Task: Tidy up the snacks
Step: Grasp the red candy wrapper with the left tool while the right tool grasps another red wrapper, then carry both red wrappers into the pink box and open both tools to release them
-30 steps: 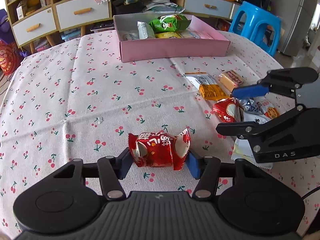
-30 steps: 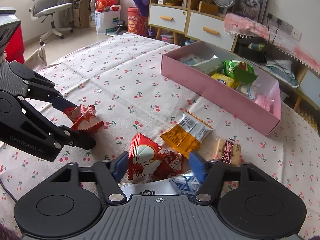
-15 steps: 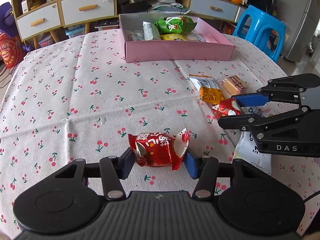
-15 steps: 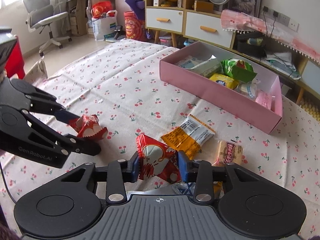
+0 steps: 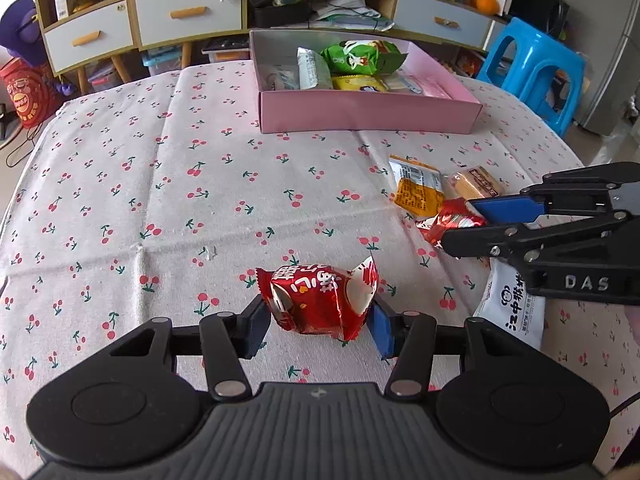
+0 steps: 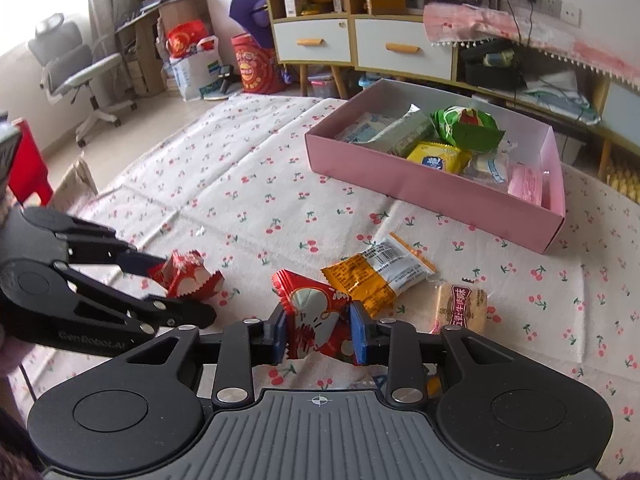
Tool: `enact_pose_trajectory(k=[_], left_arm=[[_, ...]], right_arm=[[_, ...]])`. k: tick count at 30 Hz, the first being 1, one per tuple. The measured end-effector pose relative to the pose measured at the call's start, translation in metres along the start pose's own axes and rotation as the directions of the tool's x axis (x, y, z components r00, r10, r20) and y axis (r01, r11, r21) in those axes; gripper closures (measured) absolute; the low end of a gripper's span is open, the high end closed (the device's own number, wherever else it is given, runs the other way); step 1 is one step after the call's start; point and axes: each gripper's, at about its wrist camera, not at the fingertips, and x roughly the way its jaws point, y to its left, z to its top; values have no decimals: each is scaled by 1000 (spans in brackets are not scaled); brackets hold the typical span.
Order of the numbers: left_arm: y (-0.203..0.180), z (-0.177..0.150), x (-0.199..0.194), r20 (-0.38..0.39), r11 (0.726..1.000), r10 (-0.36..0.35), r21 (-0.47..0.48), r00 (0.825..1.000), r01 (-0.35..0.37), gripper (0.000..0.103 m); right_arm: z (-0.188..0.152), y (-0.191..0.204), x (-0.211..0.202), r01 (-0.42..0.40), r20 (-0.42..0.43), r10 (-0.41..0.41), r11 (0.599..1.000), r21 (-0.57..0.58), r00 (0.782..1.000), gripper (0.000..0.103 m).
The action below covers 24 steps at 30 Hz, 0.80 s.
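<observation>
My left gripper (image 5: 318,326) is shut on a red snack packet (image 5: 320,300) just over the cherry-print tablecloth (image 5: 200,200). The same gripper (image 6: 186,288) and packet (image 6: 188,276) show at the left of the right wrist view. My right gripper (image 6: 318,336) has its jaws closing on a second red packet (image 6: 316,312), whose wrapper crumples between the blue pads. From the left wrist view, that gripper (image 5: 460,222) and its packet (image 5: 448,220) are at the right. A pink box (image 5: 368,112) (image 6: 420,192) at the far side holds several snacks.
An orange-and-white packet (image 6: 376,276) and a tan biscuit pack (image 6: 462,306) lie just beyond the right gripper. A white packet (image 5: 512,308) lies under the right gripper. A blue stool (image 5: 532,68) and drawer cabinets (image 5: 160,16) stand past the table.
The right jaws came in from wide apart and now squeeze the second red packet. The left gripper has kept its hold on its packet in much the same spot.
</observation>
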Motion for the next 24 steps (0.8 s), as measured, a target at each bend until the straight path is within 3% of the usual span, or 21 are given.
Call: enact_pose_trajectory(k=[9,17,24], left_arm=[[3,7,-3,9,1000,0,-27,1000,0,54],[2,23,-9,61,997,27,-68,998,-23,54],[3,51,-2,79,995,35,-93,996,-27,54]], right_arm=[[12,-13,-6,-38,18,36,994,103,999,73],[41,-30,-17,-56,92,39,980,189,995,73],[70,-68,-21,-91,164,37,938,334,986,73]])
